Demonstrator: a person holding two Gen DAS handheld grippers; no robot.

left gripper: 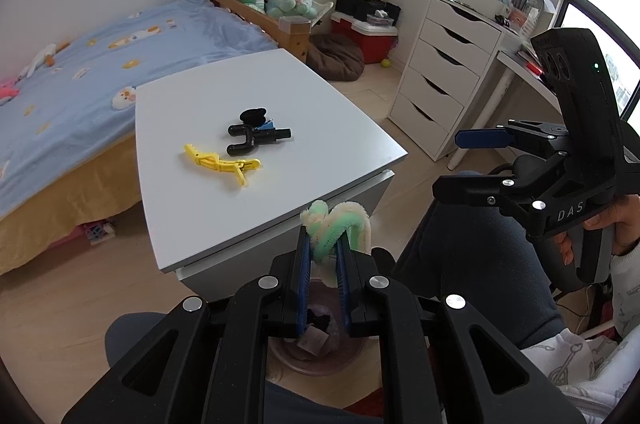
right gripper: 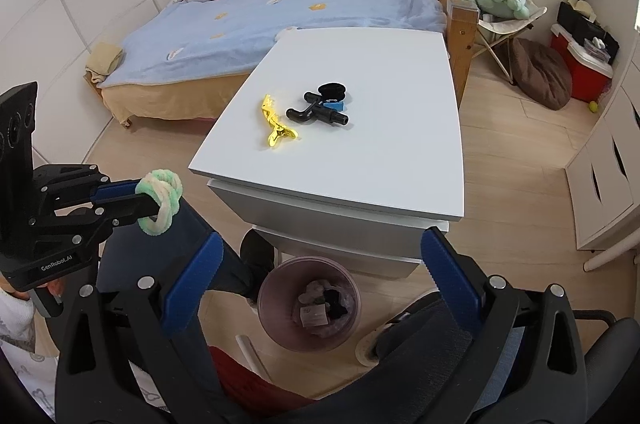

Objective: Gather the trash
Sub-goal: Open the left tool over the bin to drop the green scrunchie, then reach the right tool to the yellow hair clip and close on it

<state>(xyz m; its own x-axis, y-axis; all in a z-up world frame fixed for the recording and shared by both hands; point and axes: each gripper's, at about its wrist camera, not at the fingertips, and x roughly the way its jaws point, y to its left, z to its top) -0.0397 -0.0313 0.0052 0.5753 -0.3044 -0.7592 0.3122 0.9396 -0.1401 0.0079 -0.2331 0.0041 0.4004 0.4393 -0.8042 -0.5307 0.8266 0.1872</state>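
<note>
**Over the bin, a fuzzy twist held tight**

Between the narrow-set blue pads of the left gripper [left gripper: 324, 256] sits a green-and-cream fuzzy twist [left gripper: 336, 224], pinched fast and sticking up past the fingertips. Directly below and just nearer than those tips lies the purple waste bin [right gripper: 276, 288], standing on the floor against the near side of the white table [right gripper: 360, 151] and already holding scraps. The drop looks to turn on that one line: the bin's mouth is almost straight under the held piece, so a short move down or a simple release should do.

At the right of the left view, the right gripper [right gripper: 320, 276] has its jaws spread wide with nothing between them; the bin shows through the gap.

Farther out, on the tabletop, lie a yellow clip [left gripper: 222, 163], its long axis running left to right, and a black pronged piece [left gripper: 256, 135] beside a small blue item. The empty right gripper seems the likelier one to fetch them.
</note>
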